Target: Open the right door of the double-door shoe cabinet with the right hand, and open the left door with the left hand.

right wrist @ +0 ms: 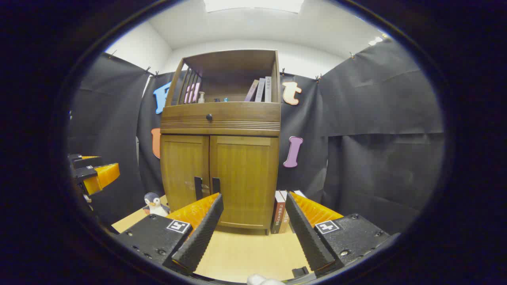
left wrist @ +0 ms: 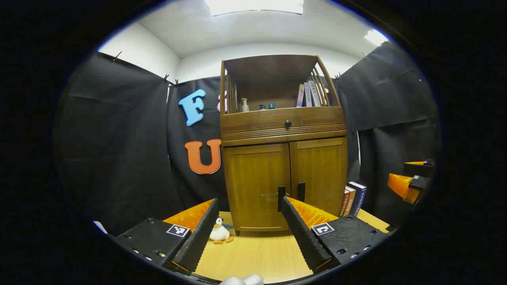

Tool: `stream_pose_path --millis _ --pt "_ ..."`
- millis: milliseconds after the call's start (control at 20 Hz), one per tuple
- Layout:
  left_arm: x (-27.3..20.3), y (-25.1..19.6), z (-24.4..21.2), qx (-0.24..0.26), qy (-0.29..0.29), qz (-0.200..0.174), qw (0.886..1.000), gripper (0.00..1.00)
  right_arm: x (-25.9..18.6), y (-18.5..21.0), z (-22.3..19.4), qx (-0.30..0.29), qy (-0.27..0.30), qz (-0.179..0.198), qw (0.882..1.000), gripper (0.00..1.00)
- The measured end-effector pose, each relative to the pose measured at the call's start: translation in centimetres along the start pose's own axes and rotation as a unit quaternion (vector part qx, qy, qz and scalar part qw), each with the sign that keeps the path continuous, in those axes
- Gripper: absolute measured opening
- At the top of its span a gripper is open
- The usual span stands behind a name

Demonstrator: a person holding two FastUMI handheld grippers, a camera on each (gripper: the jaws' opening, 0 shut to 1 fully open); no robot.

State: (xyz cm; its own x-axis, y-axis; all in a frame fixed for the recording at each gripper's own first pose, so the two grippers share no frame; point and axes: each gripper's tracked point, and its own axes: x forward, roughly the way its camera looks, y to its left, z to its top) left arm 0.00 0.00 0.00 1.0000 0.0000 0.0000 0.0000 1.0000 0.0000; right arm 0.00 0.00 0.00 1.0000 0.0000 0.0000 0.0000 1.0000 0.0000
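Both doors of the shoe cabinet point(right wrist: 222, 174) are closed, ahead of my right hand-held gripper point(right wrist: 253, 229) and left hand-held gripper point(left wrist: 247, 227), both open wide, empty. The two handles point(right wrist: 206, 186) stand close together, so I may catch the wrong one.

A: Lighting? 
B: Bright, even. Source is the ceiling light panel point(left wrist: 254, 6), blown out to white glare in both views; second small lamp point(left wrist: 375, 37) top right in left gripper view.

A: Shadows? 
B: Soft. Shoe cabinet's point(left wrist: 283, 158) upper shelf recess dim; black cloth wall point(right wrist: 380, 130) soaks up light.

A: Focus, distortion? 
B: Sharp at centre, no motion blur. Strong fisheye bend; cabinet edges bow, rim detail darkens.
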Motion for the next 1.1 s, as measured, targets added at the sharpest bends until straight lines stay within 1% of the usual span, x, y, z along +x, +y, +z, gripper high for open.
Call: stream_pose_path --millis 250,550,700,800,900,1100 --pt "0.2 0.1 -0.3 0.007 0.002 -0.007 1.000 0.96 0.3 0.1 -0.6 0.009 0.010 -0.009 1.000 1.00" --pt "0.7 0.0 -0.5 -0.004 0.004 -0.019 1.000 0.96 0.9 0.5 -0.9 0.004 0.014 -0.012 1.000 1.00" --pt "0.6 0.1 -0.8 -0.010 0.007 -0.023 1.000 0.96 2.0 0.9 -1.7 -0.002 0.015 -0.014 1.000 0.99" --pt "0.4 0.5 -0.9 -0.009 0.007 -0.019 1.000 0.96 3.5 1.7 -2.0 -0.004 0.014 -0.009 1.000 1.00" --pt "0.4 0.7 -1.3 -0.011 0.011 -0.012 1.000 0.96 5.7 2.9 -2.6 -0.006 0.014 0.006 1.000 1.00" --pt "0.5 1.0 -1.9 -0.003 0.020 0.007 1.000 0.96 11.7 5.1 -4.0 -0.027 0.012 0.024 0.999 1.00"
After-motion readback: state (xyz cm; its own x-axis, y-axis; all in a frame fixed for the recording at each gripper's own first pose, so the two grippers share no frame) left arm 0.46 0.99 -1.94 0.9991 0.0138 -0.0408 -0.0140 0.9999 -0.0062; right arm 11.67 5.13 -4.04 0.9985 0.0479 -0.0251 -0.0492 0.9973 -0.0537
